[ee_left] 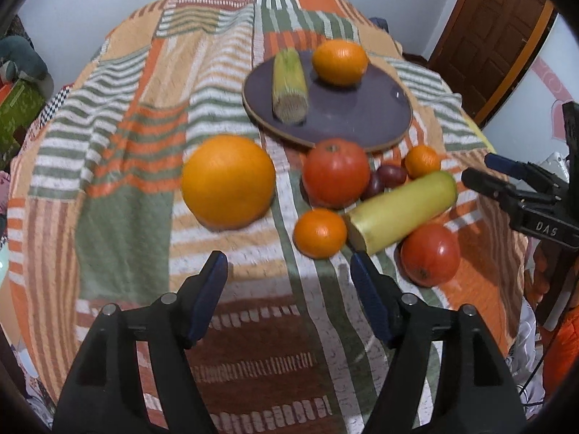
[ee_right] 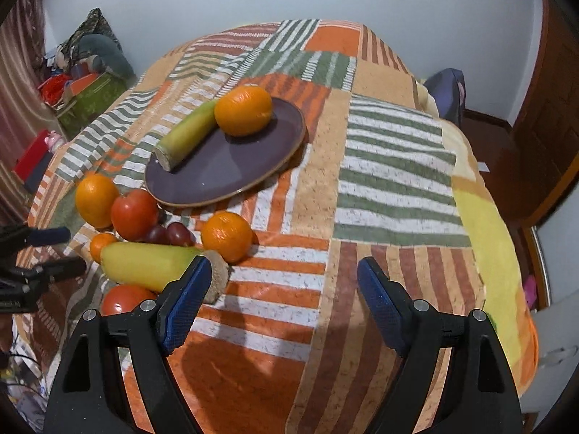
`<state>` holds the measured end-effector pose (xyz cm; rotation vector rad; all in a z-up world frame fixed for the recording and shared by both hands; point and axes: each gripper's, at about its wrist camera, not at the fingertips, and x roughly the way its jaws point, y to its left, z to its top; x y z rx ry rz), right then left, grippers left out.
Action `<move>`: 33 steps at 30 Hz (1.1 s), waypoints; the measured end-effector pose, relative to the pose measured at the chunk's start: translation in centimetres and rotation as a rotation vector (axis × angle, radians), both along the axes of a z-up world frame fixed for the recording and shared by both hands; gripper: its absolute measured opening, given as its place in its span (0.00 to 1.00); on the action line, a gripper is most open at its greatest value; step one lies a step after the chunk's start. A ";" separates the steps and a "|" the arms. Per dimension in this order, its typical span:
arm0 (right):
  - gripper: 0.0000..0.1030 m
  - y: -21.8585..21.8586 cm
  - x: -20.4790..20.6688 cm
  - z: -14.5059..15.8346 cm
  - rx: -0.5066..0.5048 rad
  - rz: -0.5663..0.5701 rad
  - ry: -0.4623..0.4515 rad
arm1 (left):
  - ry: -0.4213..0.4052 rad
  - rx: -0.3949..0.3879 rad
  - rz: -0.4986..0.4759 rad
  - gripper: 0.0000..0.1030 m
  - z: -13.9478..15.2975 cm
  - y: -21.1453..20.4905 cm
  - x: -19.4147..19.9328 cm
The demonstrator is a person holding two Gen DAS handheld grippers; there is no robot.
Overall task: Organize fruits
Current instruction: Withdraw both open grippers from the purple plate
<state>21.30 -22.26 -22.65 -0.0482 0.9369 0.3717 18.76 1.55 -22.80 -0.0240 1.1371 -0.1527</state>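
Both my tools are released, nothing between the pads. My left gripper (ee_left: 287, 266) hangs above the striped blanket (ee_left: 119, 195), jaws apart over bare cloth just short of the fruit cluster. My right gripper (ee_right: 286, 275) also stands wide, pointing down at bare blanket near the cut end of the loose yellow-green stalk (ee_right: 152, 264). The dark plate (ee_right: 231, 170) sits toward the far middle of the blanket and carries a green stalk piece (ee_right: 186, 132) and one orange (ee_right: 243, 110), the two touching. Off the plate, toward its near edge: large orange (ee_left: 228, 181), two tomatoes (ee_left: 336, 173) (ee_left: 430, 254), small oranges (ee_left: 320, 232) (ee_left: 422, 161), and dark grapes (ee_left: 387, 177) tucked between them, all close together.
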 end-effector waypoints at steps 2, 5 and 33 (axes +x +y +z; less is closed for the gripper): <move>0.78 0.0 0.0 -0.3 0.004 0.000 0.006 | 0.015 -0.021 0.012 0.68 -0.6 0.0 -0.1; 0.78 0.2 0.1 -0.8 -0.005 0.004 0.017 | 0.030 -0.046 0.044 0.68 -1.4 0.0 0.2; 0.77 -0.7 -3.2 0.5 0.091 0.043 -0.008 | -0.021 0.005 -0.002 0.67 -0.1 -3.3 1.8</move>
